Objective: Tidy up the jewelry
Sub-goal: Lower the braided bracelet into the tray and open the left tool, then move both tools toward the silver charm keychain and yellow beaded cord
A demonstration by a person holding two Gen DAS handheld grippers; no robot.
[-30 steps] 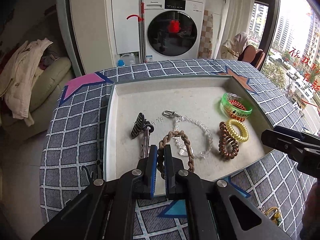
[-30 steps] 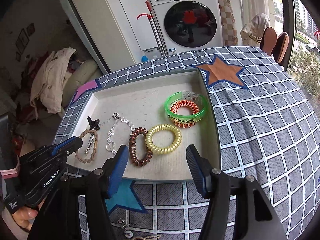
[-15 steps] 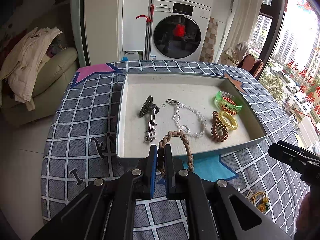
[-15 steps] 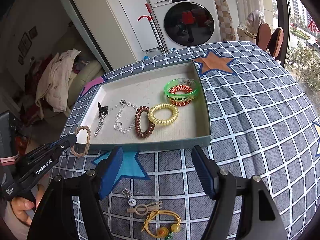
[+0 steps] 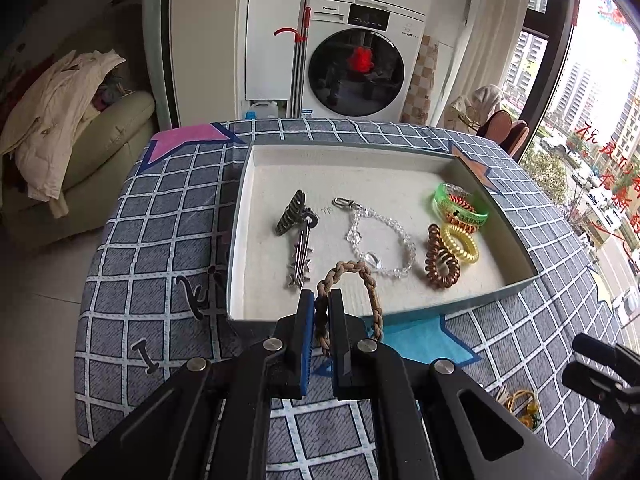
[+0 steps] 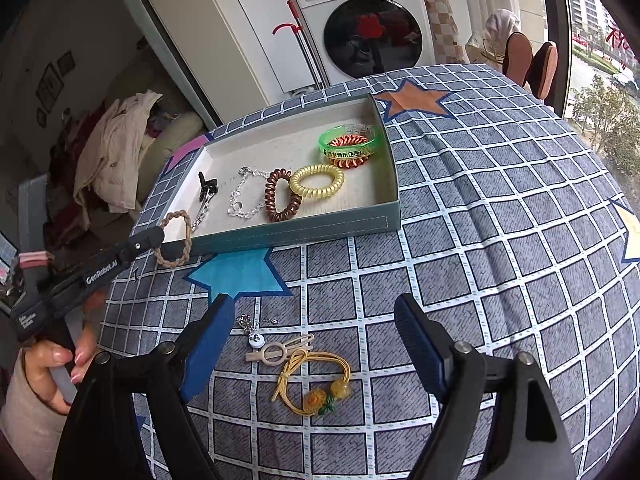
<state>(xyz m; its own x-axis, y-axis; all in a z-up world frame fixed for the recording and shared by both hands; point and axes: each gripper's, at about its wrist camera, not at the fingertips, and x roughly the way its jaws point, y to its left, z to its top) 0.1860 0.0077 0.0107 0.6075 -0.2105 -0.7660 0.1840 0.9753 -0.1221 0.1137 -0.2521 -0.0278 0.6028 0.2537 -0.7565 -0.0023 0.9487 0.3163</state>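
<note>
Since a second earlier, the left gripper (image 5: pixel 321 304) had pulled back from inside the tray (image 5: pixel 516 240), taking the braided bracelet (image 5: pixel 352 270) with it, so the loop ended up hanging out over the tray's near rim instead of lying on the liner. Its jaws were clamped tight on the braid with barely a gap.

The right gripper (image 6: pixel 314 336) had backed off too, jaws spread wide and holding nothing, hovering above the checked tablecloth (image 6: pixel 500 240).

Between those open fingers lay a yellow flower hair tie (image 6: pixel 316 380), with a beige hair clip (image 6: pixel 280 350) just at its 11 o'clock.

In the tray sat a black claw clip (image 5: pixel 290 214), a crystal chain (image 5: pixel 380 240), a brown coil tie (image 5: pixel 440 258), a yellow coil tie (image 5: pixel 460 244) touching it, and a green bangle (image 5: pixel 462 208) at 1 o'clock.
</note>
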